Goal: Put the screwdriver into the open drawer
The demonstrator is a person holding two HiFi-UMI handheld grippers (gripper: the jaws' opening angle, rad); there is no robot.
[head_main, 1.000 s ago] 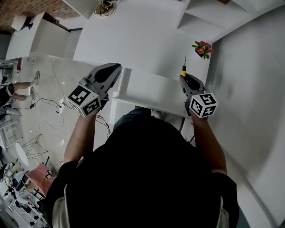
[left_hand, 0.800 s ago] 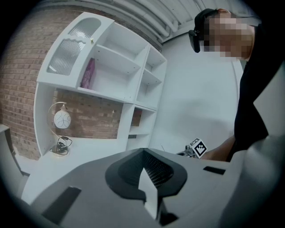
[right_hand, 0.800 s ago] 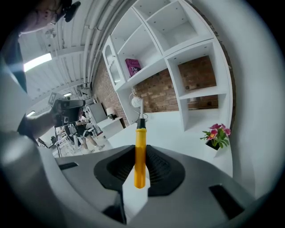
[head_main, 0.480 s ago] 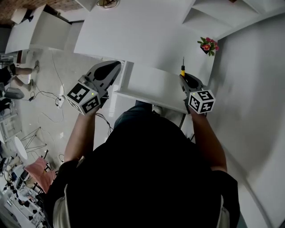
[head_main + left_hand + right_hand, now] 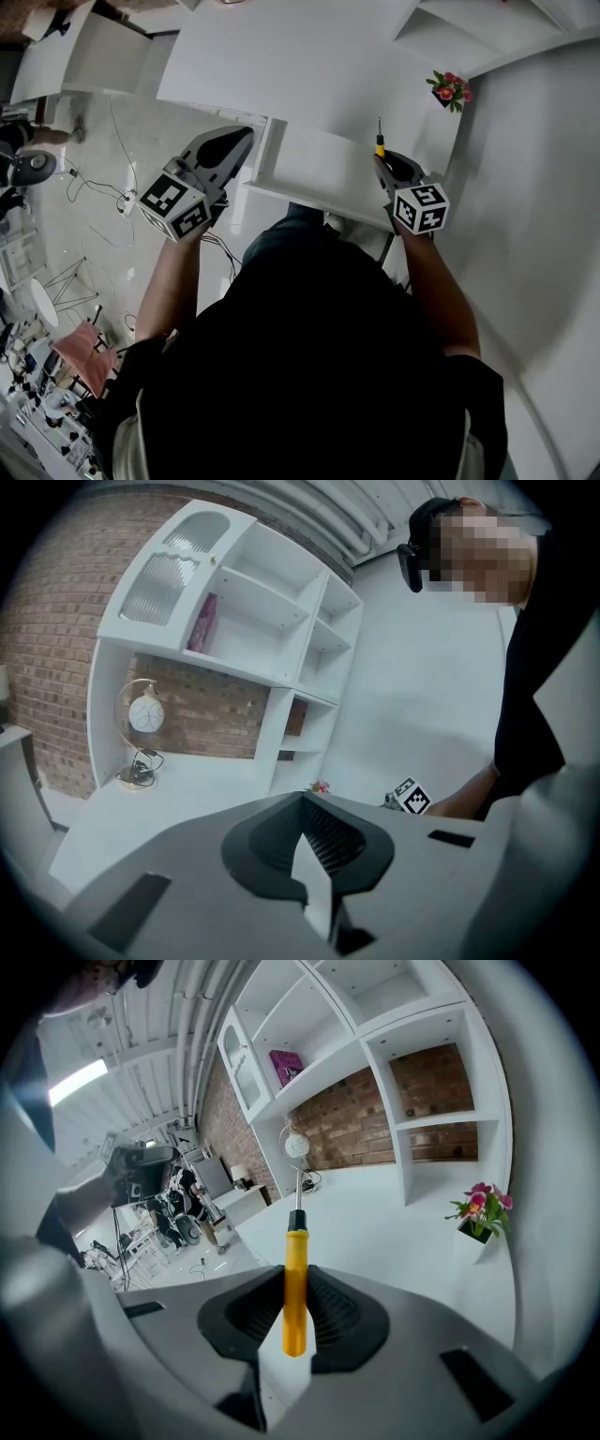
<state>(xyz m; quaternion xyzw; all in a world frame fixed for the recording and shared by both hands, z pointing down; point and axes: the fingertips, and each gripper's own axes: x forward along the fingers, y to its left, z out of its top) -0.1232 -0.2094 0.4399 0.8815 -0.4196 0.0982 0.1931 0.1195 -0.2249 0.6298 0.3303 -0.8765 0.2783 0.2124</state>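
Note:
The screwdriver has a yellow handle and a thin metal shaft, and it points away from me. My right gripper is shut on its handle, at the right end of the open white drawer. In the right gripper view the screwdriver stands upright between the dark pads of the right gripper. My left gripper hovers by the drawer's left end, shut and holding nothing. In the left gripper view its tips meet with nothing between them.
A white desk top lies beyond the drawer, with a small pot of pink flowers at its right corner by the white wall. White shelves and a round lamp stand at the back. Cables run over the floor on the left.
The head view has shifted a little. The right gripper with the screwdriver has edged slightly up and left along the drawer's right end. The left gripper has stayed in place.

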